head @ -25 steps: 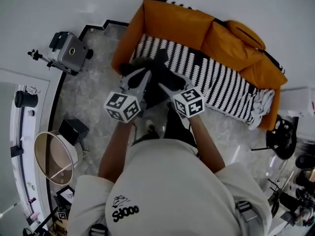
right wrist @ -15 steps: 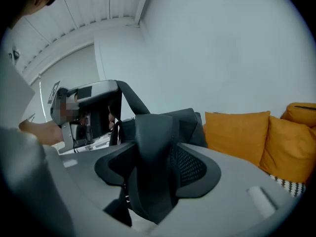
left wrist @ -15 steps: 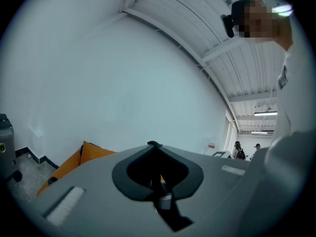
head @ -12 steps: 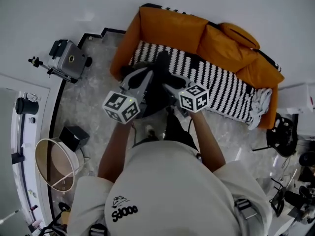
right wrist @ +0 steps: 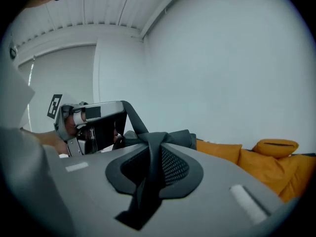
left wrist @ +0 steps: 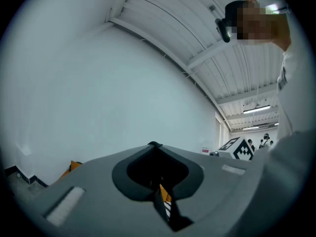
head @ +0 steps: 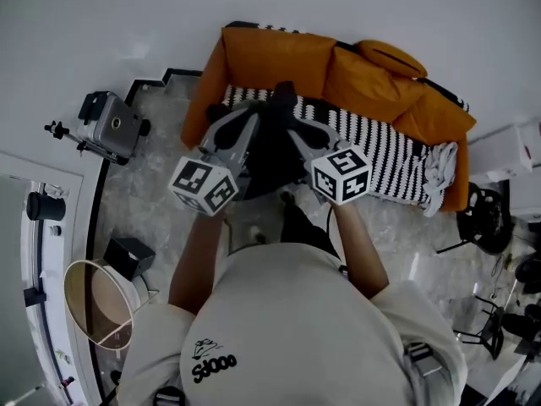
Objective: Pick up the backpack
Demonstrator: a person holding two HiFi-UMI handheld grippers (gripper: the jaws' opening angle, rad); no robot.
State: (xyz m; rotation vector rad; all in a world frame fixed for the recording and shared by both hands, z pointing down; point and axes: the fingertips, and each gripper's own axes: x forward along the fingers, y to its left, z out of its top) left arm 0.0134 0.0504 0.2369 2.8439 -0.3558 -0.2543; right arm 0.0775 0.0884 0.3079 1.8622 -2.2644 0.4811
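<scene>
Backpack (head: 269,155): dark, held by its straps before the orange sofa's (head: 279,53) left end — lower part hidden.
Right tongs (right wrist: 150,147): just been closing, now clamped on the grey mesh strap (right wrist: 170,164).
Left tongs (left wrist: 155,152): together, pinching a black strap (right wrist: 132,118).
Bin (head: 125,267): near left — contents unclear.
Pose: side by side, pointing at the sofa.
</scene>
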